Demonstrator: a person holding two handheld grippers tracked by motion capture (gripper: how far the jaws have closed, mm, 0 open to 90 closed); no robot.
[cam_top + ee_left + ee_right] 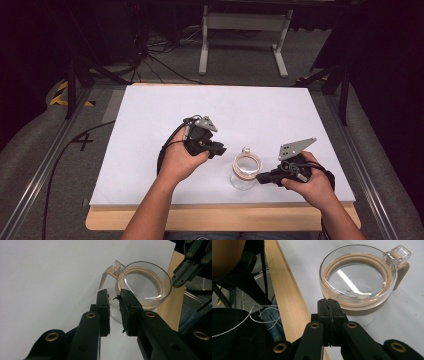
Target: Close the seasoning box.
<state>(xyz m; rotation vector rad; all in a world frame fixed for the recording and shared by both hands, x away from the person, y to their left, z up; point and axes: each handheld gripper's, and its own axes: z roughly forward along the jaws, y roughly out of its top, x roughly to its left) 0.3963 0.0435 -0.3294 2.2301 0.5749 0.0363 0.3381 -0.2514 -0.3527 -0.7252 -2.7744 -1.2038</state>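
Observation:
A clear glass jar (245, 170) with a tan ring lid and a clear clasp (398, 252) stands on the white board (150, 125) near its front edge. My left gripper (220, 149) sits just left of the jar, level with its rim. Its jaws stand a narrow gap apart with nothing between them, and its tips (113, 293) point at the jar (143, 285) below the clasp. My right gripper (260, 177) is shut, pads pressed together on nothing. Its tips (328, 301) are right at the jar's near wall (358, 277); whether they touch it I cannot tell.
The board lies on a wooden tabletop (225, 217) whose front edge is close under my forearms. Beyond the far edge stand a grey metal frame (245, 30) and loose cables (160, 55) on the floor. Metal rails (45, 170) run along both sides.

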